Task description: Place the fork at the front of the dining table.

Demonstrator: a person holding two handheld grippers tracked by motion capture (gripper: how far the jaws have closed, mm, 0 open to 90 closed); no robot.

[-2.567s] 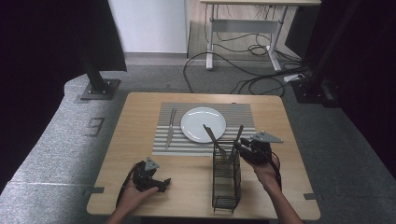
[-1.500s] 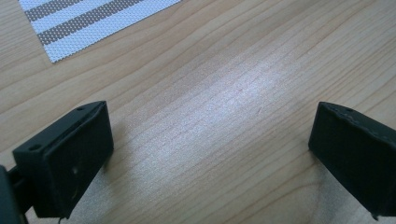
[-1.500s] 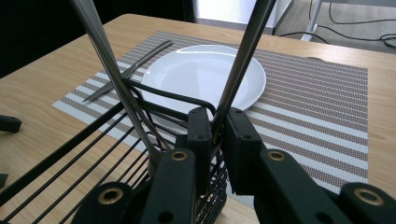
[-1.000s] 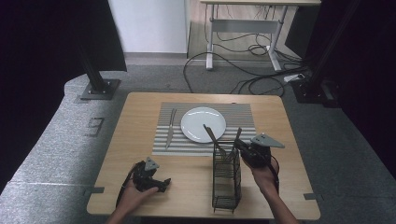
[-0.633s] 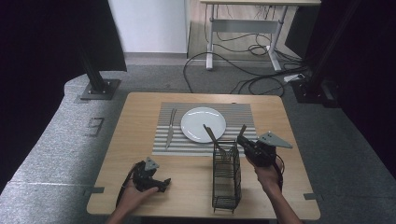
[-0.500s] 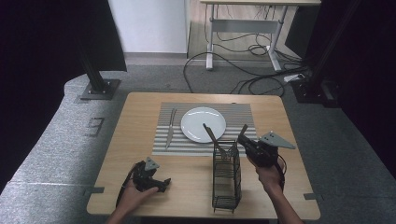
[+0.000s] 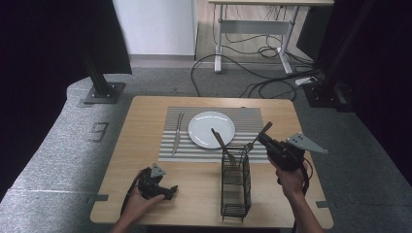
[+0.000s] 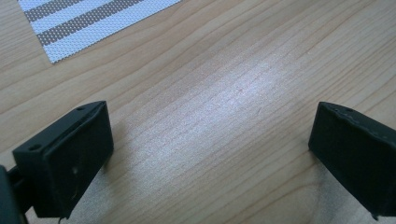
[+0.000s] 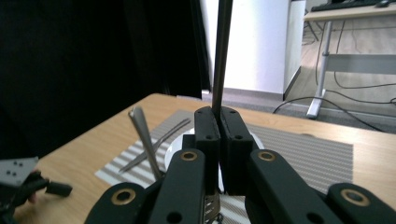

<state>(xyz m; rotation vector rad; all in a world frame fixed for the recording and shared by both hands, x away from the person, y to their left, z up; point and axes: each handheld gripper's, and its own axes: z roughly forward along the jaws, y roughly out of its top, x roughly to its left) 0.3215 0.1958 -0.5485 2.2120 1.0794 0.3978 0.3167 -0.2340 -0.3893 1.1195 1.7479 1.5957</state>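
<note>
On the left of the wooden counter [image 7: 145, 126], the left gripper [image 7: 160, 187] is resting low near the front edge in the person's left hand [image 7: 138, 204], its jaws standing released and wide apart with bare wood between them, as the left gripper view is showing. Farther back, a fork [image 7: 177, 133] is lying on the left part of the striped placemat [image 7: 248, 119], just beside the white plate [image 7: 211, 129] that is sitting at the mat's middle. Right of centre and nearer the person, the black wire caddy [image 7: 235, 187] is standing upright, its far end overlapping the mat's front edge; a utensil handle [image 7: 218, 141] is leaning out of it toward the plate, and in the right gripper view it is showing as a grey handle tilted to the left. To the right of the caddy, the right gripper [image 7: 266, 141] is hovering above the caddy's far right corner in the person's right hand [image 7: 291, 182], its jaws clenched on the dark handle of a piece of cutlery [image 7: 257, 137], whose lower end is reaching down at the caddy's rim. In the right gripper view that handle [image 9: 222, 51] is rising straight up from between the closed jaws.
</note>
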